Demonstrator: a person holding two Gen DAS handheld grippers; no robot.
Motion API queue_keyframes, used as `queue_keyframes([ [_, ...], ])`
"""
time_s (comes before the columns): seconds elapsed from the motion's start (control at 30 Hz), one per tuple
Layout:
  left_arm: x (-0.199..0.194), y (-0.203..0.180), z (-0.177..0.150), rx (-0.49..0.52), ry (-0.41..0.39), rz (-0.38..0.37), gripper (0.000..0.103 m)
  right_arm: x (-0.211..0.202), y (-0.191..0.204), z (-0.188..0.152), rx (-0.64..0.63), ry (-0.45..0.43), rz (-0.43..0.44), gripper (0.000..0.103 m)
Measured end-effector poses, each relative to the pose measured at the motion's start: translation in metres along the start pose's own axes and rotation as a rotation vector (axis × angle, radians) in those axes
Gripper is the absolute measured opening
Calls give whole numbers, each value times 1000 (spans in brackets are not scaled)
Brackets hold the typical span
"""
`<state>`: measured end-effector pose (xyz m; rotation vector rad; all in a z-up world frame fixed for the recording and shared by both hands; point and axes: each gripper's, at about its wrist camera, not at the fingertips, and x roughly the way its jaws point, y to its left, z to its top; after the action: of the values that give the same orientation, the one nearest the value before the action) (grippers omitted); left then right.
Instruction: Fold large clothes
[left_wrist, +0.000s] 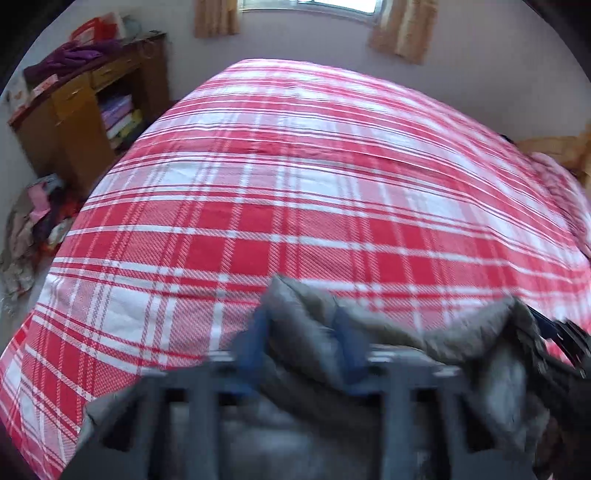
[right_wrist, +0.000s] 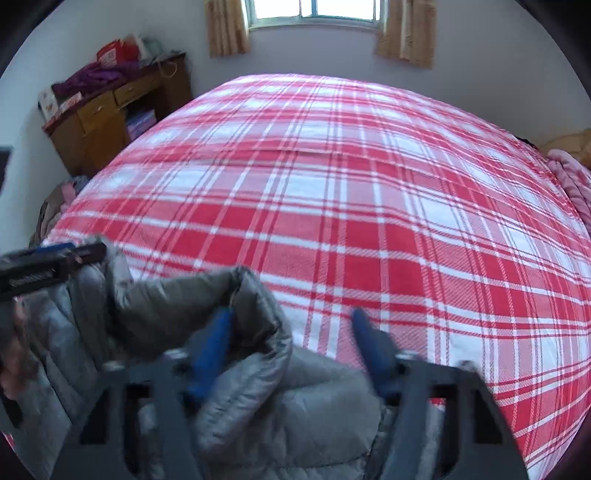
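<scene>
A grey quilted puffer jacket (right_wrist: 258, 398) lies bunched at the near edge of the bed; it also shows in the left wrist view (left_wrist: 406, 343). My left gripper (left_wrist: 301, 325) has its blue fingers closed on a raised fold of the jacket; the view is blurred. My right gripper (right_wrist: 291, 325) is open: its left finger (right_wrist: 218, 343) rests against a jacket fold, its right finger (right_wrist: 373, 347) is over the bedspread. The left gripper also shows at the left of the right wrist view (right_wrist: 55, 262).
The bed carries a red and white plaid cover (left_wrist: 295, 177). A wooden desk (left_wrist: 81, 110) with clothes on top stands at the far left. A pile of clothes (left_wrist: 37, 221) lies on the floor. A pink blanket (right_wrist: 572, 173) sits at the right edge.
</scene>
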<state>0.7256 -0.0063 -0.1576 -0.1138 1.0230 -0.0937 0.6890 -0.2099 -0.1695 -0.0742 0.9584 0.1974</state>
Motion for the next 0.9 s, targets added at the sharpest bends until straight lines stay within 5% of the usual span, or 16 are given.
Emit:
queue_keyframes([
  [0.03,-8,0,-4,12,-14,-3,16,-1,1,-2,-12,-1,-7,29],
  [0.13,-36,3,-19,41,-91,-13,9,-15,0,-9,-28,-26,-13,15],
  [0.3,-62,21,-57,28,-166,-17,7,-41,-2,-28,-49,-72,-19,10],
  [0.47,-38,35,-93,-23,-102,-2,6,-45,-4,-52,-42,-88,-13,7],
  [0.77,-35,28,-97,6,-103,52,7,-24,-3,-75,-58,-53,-59,7],
  [0.83,-45,27,-99,21,-112,72,12,-29,-2,-74,-71,-63,-64,7],
  [0.9,-59,27,-100,31,-132,100,44,-35,-3,-73,-84,-71,-53,7],
])
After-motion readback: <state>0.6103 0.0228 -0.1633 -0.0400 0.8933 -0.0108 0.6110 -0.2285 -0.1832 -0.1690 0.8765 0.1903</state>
